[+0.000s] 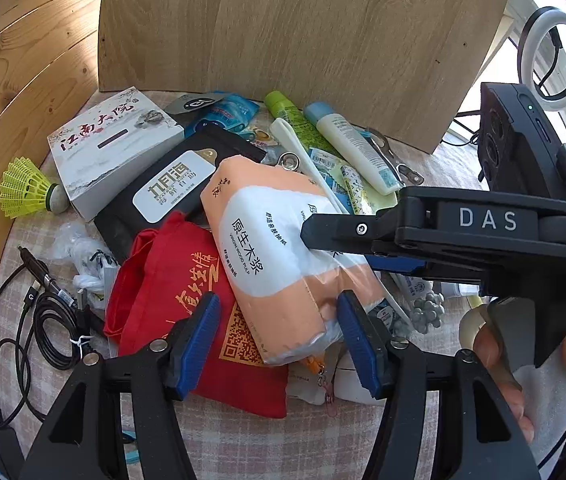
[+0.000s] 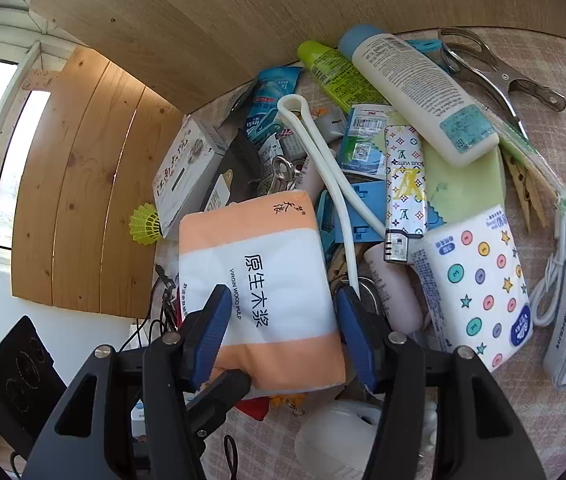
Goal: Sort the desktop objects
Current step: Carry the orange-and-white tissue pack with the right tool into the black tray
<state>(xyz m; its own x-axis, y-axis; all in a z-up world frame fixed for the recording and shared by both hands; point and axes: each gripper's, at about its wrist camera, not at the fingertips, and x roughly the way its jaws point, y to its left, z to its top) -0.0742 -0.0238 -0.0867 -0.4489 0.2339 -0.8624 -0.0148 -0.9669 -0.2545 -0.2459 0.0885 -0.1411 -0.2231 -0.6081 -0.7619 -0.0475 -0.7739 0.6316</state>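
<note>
An orange and white tissue pack lies tilted on top of the desk clutter. In the right wrist view my right gripper is shut on it, a blue pad pressing each long side of the tissue pack. The left wrist view shows that gripper's black fingers clamped across the pack from the right. My left gripper stands open around the pack's near end. Its right pad is at the wrapper and its left pad hangs clear over a red cloth bag. One left fingertip shows below the pack.
A black pouch, a white box, a yellow shuttlecock and black cables lie left. A patterned lighter, a white bottle, a pocket tissue pack and a metal clip lie right. A wooden board stands behind.
</note>
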